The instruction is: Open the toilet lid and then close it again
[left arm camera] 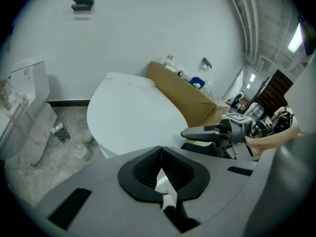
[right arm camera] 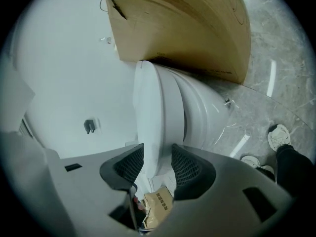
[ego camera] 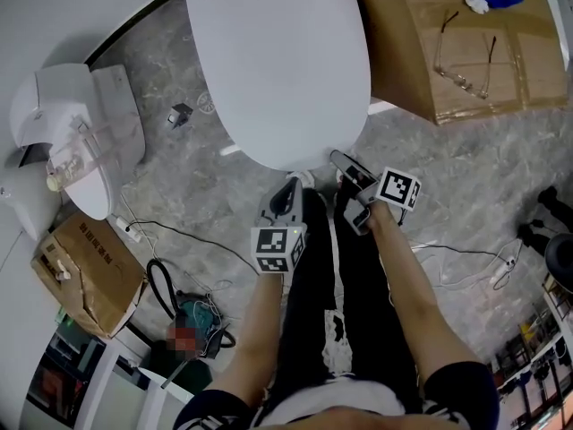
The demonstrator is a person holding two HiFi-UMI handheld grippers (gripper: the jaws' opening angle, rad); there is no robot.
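Right claw (right arm camera: 157,164) tight on edge of toilet lid (right arm camera: 148,107), nearly level; left claw (left arm camera: 160,174) closed, downward-angled.

Short dark sleeves (ego camera: 461,391) are edged with white stripes. Below them are black trousers (ego camera: 351,285) and white shoes (right arm camera: 279,137). The left claw (ego camera: 290,186) and the right claw (ego camera: 341,162) have smooth grey bodies and black ribbed pads (left arm camera: 143,168). Each carries a cube (ego camera: 276,249) with black-and-white square markers.

Eyeglasses (ego camera: 466,79) lie on the cardboard box (ego camera: 412,43); cables (ego camera: 457,252) cross the floor (ego camera: 448,150).
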